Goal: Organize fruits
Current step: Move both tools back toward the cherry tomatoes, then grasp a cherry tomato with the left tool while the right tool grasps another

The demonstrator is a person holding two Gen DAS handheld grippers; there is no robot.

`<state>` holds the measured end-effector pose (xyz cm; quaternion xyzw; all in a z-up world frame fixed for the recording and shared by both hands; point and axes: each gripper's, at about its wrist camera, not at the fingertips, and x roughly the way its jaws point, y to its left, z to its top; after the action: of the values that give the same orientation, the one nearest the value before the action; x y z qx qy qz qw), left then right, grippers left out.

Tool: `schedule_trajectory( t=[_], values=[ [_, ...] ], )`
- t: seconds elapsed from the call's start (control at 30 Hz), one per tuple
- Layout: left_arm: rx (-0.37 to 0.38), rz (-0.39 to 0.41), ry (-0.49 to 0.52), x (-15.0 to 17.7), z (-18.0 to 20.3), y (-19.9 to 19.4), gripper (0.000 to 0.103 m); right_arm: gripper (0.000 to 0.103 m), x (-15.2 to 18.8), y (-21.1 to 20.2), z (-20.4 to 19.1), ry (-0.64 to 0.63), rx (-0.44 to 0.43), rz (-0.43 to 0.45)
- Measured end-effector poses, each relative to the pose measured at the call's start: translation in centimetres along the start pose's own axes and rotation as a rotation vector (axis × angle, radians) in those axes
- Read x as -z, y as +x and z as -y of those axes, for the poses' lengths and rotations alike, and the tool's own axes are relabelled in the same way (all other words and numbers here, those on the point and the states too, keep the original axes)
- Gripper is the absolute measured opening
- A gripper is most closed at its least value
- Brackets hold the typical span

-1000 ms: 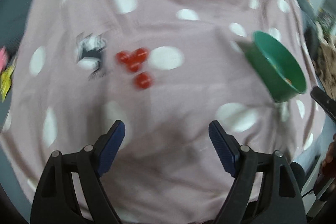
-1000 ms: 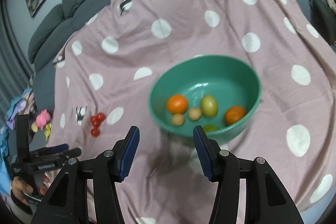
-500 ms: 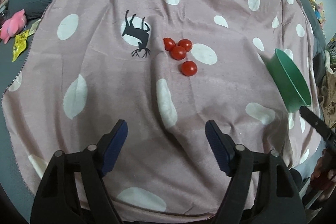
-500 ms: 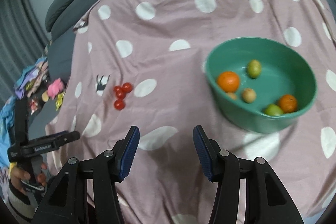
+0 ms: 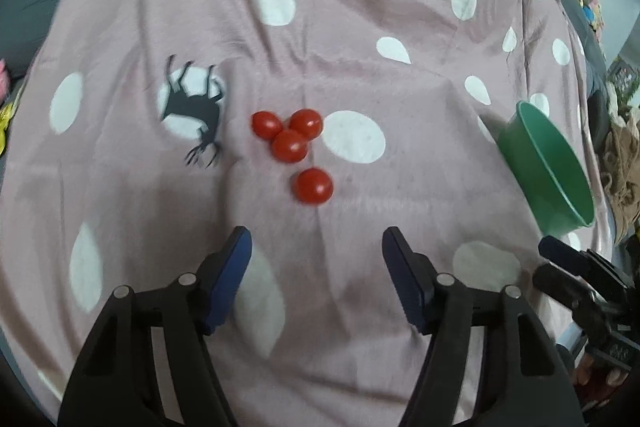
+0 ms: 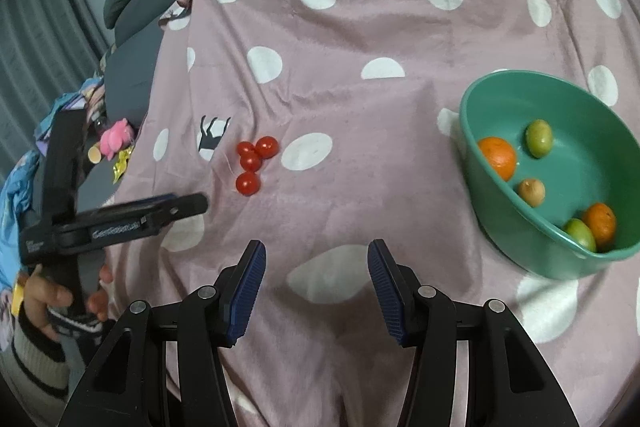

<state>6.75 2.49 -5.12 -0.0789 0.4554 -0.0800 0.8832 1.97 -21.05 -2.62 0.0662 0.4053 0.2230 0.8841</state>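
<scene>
Risk: left gripper [image 5: 316, 247], empty, jaws just narrowing, may nudge the nearest tomato [image 5: 313, 186] along the blanket [image 5: 400, 7]. Right gripper [image 6: 316, 267] half-open, empty, near its front edge.

Four tomatoes [image 5: 296, 146] lie on the blanket [image 5: 360, 39] mid-frame in the left wrist view: three touching in a cluster, one [image 5: 313, 186] just below, apart. Deer print [image 5: 194, 107] left of the cluster. Bowl [image 5: 548, 163] at right edge, well apart. In the right wrist view the bowl [image 6: 500, 211] sits at right, holding two oranges [image 6: 497, 157], two limes [image 6: 539, 137] and one small fruit [image 6: 531, 192]; tomatoes centre-left.
</scene>
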Motion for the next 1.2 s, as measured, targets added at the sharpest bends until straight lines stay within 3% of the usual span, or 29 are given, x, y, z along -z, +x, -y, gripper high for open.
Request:
schedule_trajectory(
  t=[0.2,0.57,0.67,0.83,1.07,1.2],
  values=[
    [-0.024,-0.050,0.014,-2.2,0.5,4.1,0.050,0.053,-0.3,1.7,0.4,-0.001,-0.017,-0.028],
    [-0.058,-0.099,0.050,-3.1,0.5,7.2,0.033,0.053,-1.2,3.4,1.6,0.013,-0.034,-0.043],
    [-0.063,-0.090,0.057,-3.2,0.4,7.4,0.028,0.053,-1.3,3.7,1.5,0.011,-0.038,-0.046],
    [-0.045,-0.064,0.010,-3.2,-1.0,6.7,0.028,0.053,-1.5,4.3,1.2,0.001,-0.048,-0.061],
    [0.025,0.039,-0.084,-3.6,-4.1,2.3,0.028,0.053,-3.3,6.5,0.0,-0.011,-0.118,-0.096],
    [0.003,0.083,-0.072,-4.2,-4.7,1.0,0.028,0.053,-5.3,8.6,-1.4,-0.049,-0.133,-0.107]
  ],
)
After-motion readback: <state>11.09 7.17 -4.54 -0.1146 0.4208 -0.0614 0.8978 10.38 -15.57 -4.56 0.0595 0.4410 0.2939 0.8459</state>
